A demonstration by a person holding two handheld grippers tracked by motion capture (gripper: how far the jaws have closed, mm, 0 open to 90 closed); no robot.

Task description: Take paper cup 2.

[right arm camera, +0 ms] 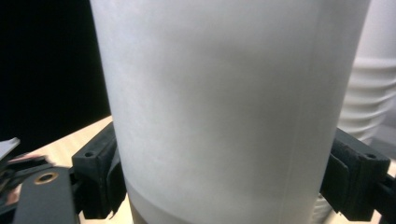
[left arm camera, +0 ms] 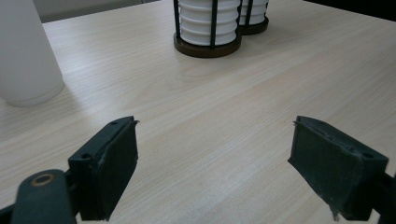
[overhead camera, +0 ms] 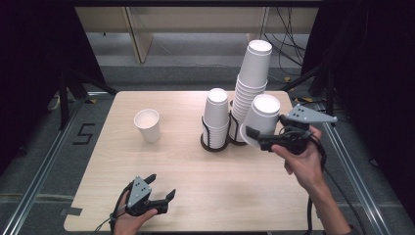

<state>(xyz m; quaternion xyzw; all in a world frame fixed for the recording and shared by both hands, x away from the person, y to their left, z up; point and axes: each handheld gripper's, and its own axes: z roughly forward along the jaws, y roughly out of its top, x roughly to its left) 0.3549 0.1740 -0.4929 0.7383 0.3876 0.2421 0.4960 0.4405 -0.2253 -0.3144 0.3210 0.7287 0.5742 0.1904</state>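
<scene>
Right now the right tongs (overhead camera: 253, 135) are pinching an upside-down paper cup (overhead camera: 262, 120), one pad on each side of its wall, held off the table (overhead camera: 195, 181) just beside the tall cup stack (overhead camera: 250, 88) and the shorter racked stack (overhead camera: 216, 117). Low by the near edge, the left tongs (overhead camera: 161, 187) rest spread with nothing between them; a lone upright cup (overhead camera: 148, 125) stands ahead of them

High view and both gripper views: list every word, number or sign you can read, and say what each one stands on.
"5": a single dark figure marked on the grey floor left of the table.
No print can be read on the held paper cup, the upright cup, the cup stacks, the holders or the left gripper and right gripper.
</scene>
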